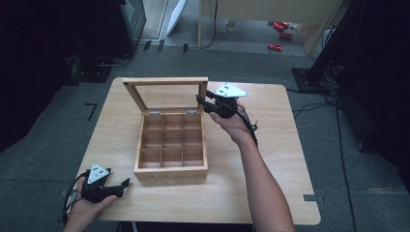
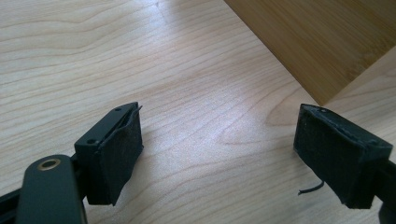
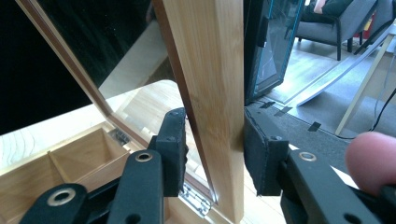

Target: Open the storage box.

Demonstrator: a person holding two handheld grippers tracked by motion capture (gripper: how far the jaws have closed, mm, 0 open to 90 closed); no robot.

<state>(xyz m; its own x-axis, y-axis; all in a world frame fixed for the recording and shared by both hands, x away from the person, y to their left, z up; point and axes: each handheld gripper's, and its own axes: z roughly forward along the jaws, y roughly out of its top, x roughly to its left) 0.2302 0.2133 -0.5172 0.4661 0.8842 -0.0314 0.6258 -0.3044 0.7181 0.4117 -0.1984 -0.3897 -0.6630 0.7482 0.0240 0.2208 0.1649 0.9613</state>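
At the far right of the wooden box [image 1: 170, 145], the right gripper [image 3: 215, 149] has its fingers [image 3: 173, 144] closed on the raised lid [image 1: 167, 94] frame's right edge. Near the counter's [image 1: 270, 183] left front corner, the left gripper [image 2: 219, 154] rests with fingers [image 2: 116, 154] spread wide, holding nothing.

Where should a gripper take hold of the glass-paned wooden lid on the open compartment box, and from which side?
Grip the glass-paned wooden lid by the right side rail of its frame, coming in from the box's right. The lid stands raised, so that flat, narrow wooden rail is free on both faces. The right gripper already has its jaws on either side of it, clear of the glass.
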